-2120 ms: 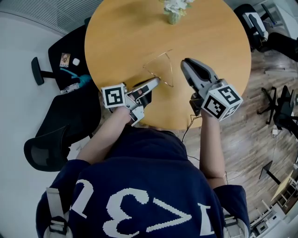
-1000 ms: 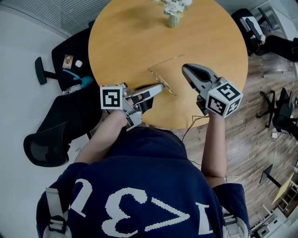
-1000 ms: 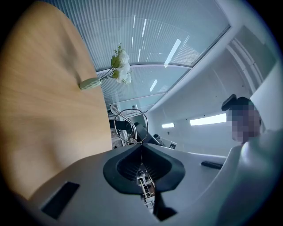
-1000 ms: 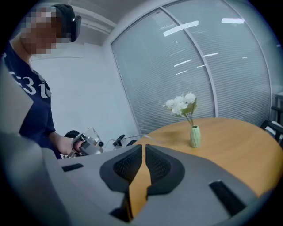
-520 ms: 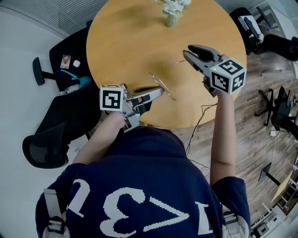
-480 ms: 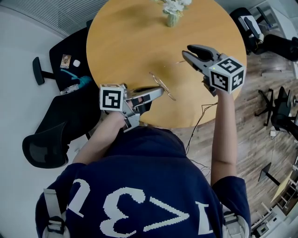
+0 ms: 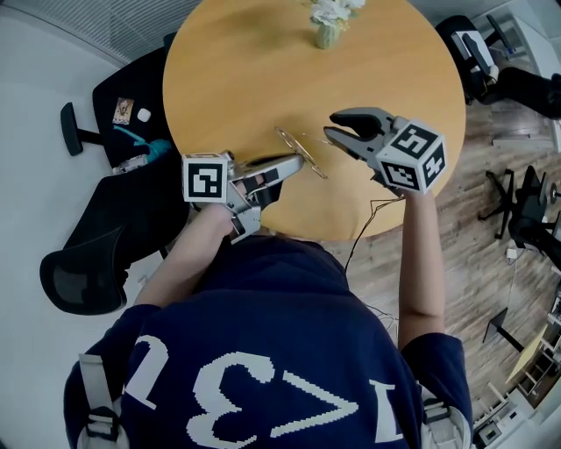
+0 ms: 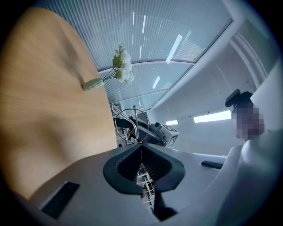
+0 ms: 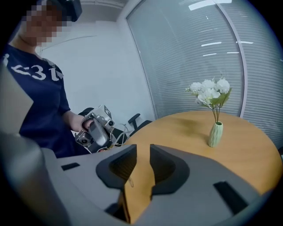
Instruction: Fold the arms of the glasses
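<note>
The thin wire-framed glasses [image 7: 301, 149] hang just above the round wooden table [image 7: 237, 70], near its front edge. My left gripper [image 7: 296, 161] is shut on the frame. In the left gripper view one lens ring [image 8: 131, 125] stands up just beyond the closed jaws [image 8: 141, 145]. My right gripper [image 7: 330, 124] is open, its tips just to the right of the glasses and pointing at them. In the right gripper view the jaws [image 9: 143, 152] show a clear gap, and a thin curved end of an arm [image 9: 130, 181] shows low in it. I cannot tell if it touches.
A small green vase of white flowers [image 7: 326, 22] stands at the table's far side, also the vase [image 9: 215, 133] in the right gripper view. Black office chairs [image 7: 92, 263] stand on the left, with more chairs [image 7: 491, 53] at the right.
My right gripper has swung left and down from the table's right side, ending close beside the glasses. The left gripper has kept its hold and hardly moved.
</note>
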Demonstrator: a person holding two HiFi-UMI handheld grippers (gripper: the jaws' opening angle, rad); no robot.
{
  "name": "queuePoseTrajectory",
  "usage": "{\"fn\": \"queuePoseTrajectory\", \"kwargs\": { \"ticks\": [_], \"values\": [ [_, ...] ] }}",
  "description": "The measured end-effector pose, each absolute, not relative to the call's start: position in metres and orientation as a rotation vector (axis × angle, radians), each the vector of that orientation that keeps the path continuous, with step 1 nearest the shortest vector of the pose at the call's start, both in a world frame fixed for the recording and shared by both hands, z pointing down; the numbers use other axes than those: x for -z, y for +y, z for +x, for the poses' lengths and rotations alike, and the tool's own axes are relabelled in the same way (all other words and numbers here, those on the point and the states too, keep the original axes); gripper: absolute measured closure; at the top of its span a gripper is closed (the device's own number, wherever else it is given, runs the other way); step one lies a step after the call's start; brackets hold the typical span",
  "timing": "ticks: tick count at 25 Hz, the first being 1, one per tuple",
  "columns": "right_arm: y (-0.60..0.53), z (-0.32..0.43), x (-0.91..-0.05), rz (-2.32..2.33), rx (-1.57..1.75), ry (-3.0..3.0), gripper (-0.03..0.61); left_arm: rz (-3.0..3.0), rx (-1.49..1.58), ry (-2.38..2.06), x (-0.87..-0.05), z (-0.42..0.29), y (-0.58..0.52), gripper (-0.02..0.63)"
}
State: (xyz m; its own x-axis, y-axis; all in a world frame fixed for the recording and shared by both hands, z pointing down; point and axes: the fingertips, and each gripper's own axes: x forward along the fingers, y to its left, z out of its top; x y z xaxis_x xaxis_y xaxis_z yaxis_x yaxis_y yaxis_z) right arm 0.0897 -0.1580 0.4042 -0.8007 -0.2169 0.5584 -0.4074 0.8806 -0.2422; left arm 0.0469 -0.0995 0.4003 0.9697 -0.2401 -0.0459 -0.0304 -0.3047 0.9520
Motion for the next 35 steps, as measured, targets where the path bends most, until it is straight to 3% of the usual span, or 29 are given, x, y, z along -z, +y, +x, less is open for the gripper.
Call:
{"fn": "queuePoseTrajectory", "kwargs": {
  "ticks": [9, 18, 35],
  "values": [
    [-0.143, 0.064, -0.405, 0.661, -0.441, -2.606, 0.505, 1.814, 0.245, -0.252, -0.410, 0.045, -0.111, 0.595],
    [-0.151, 0.075, -0.414, 0.712, -0.540, -2.622, 0.503, 1.776, 0.257, -0.289, -0.423, 0.046, -0.122, 0.595],
    [-0.157, 0.143, -0.461, 0.975, -0.694, -2.486, 0.503, 1.319, 0.281, -0.622, -0.578, 0.044, -0.169, 0.595]
  ]
}}
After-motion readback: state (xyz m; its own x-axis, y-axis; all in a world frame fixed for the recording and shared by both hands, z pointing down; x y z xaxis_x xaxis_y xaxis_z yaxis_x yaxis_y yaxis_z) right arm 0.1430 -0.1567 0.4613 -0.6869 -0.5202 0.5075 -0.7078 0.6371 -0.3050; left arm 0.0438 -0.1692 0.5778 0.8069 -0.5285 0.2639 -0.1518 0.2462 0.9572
